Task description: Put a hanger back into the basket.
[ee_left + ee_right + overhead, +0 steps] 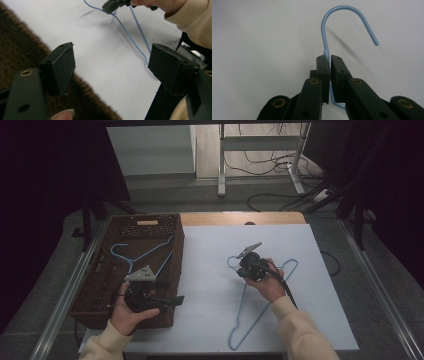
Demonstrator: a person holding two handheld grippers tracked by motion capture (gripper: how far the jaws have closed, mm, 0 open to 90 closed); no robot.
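One hanger (142, 252) already in basket (85, 292); right gripper (248, 264) clamps second hanger (342, 22) neck on table (210, 310), left gripper (112, 75) wide open, empty.

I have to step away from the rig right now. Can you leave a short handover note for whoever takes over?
Right gripper: shut on the neck of the blue hanger on the table, just below its hook.
Left gripper: open, holding nothing, at the basket's near edge.
Done, apparently: a second blue hanger already lies in the basket.
Left, probably: carry the gripped hanger to the basket and release it there.
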